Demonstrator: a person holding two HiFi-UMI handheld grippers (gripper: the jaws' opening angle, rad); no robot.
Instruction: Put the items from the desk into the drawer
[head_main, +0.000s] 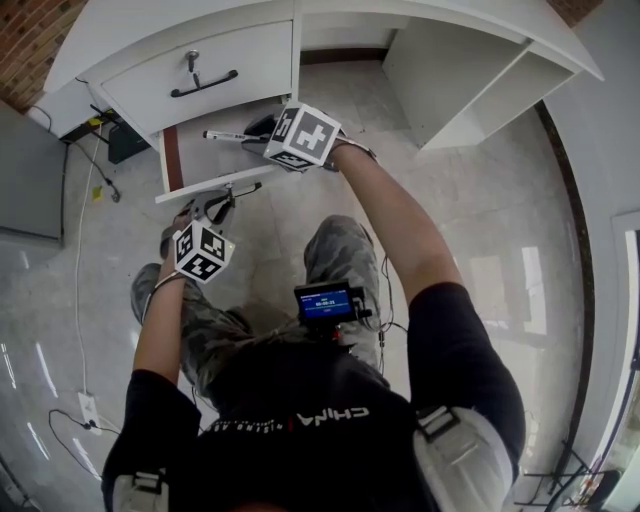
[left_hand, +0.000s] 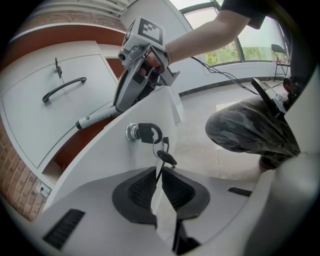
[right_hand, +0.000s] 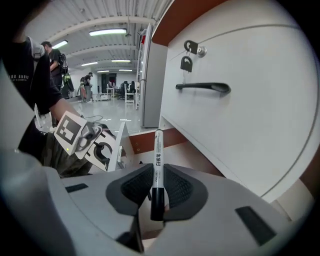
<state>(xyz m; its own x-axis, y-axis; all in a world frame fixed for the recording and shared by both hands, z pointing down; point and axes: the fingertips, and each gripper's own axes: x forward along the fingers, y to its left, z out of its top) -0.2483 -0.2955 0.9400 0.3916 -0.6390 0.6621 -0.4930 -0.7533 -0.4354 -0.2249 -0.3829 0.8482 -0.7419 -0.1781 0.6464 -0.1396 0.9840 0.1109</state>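
Right gripper (right_hand: 156, 184) clamped on whiteboard marker (right_hand: 158, 155) near cap end, held over open drawer (head_main: 172, 165). Light, stiff, smooth plastic; probably rolls and slips, so best gripped across barrel. Left gripper (left_hand: 160, 189) pinched narrow on key tag (left_hand: 164, 212) hanging at drawer front.

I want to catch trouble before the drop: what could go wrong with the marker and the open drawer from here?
1. The right gripper pinches the marker near its black end, with most of its length sticking out ahead. It could pivot or slip and land outside the drawer.
2. The left gripper is shut on the hanging key below the lock, not on a handle. A tug might strain the ring.
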